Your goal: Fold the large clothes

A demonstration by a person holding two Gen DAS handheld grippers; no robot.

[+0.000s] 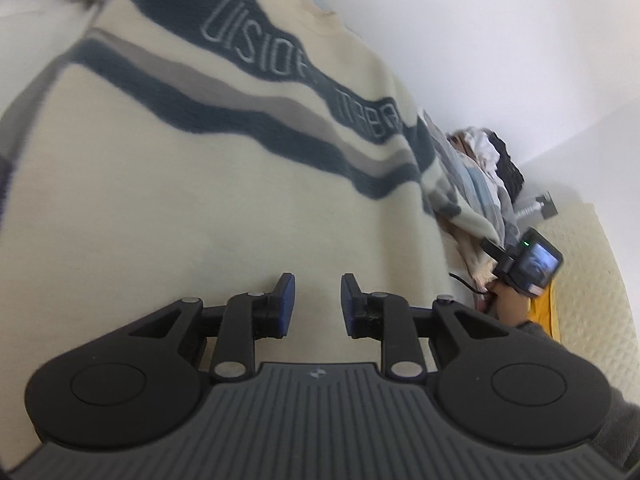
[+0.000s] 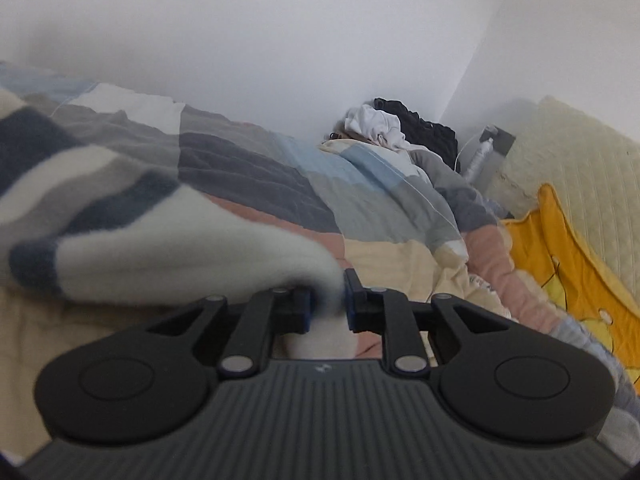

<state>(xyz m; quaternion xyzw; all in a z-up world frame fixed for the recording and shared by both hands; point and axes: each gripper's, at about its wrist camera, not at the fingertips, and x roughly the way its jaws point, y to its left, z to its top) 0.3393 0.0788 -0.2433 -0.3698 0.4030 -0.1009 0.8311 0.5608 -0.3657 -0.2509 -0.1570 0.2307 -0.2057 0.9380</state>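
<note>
Seemingly early on, the striped cream sweater (image 1: pixel 208 184) is lying mostly spread on the bed (image 2: pixel 32 340), its folds undone, while the left hand-held gripper (image 1: pixel 318 304) is hovering slightly parted and empty and the right hand-held gripper (image 2: pixel 327 306) is pinching its sleeve edge.

My left gripper (image 1: pixel 318 306) points down and forward, its blue pads parted with nothing between them. At its three o'clock my right hand (image 1: pixel 506 300) grips the other tool. My right gripper (image 2: pixel 327 306) pinches cream fabric between narrowly set pads.
</note>
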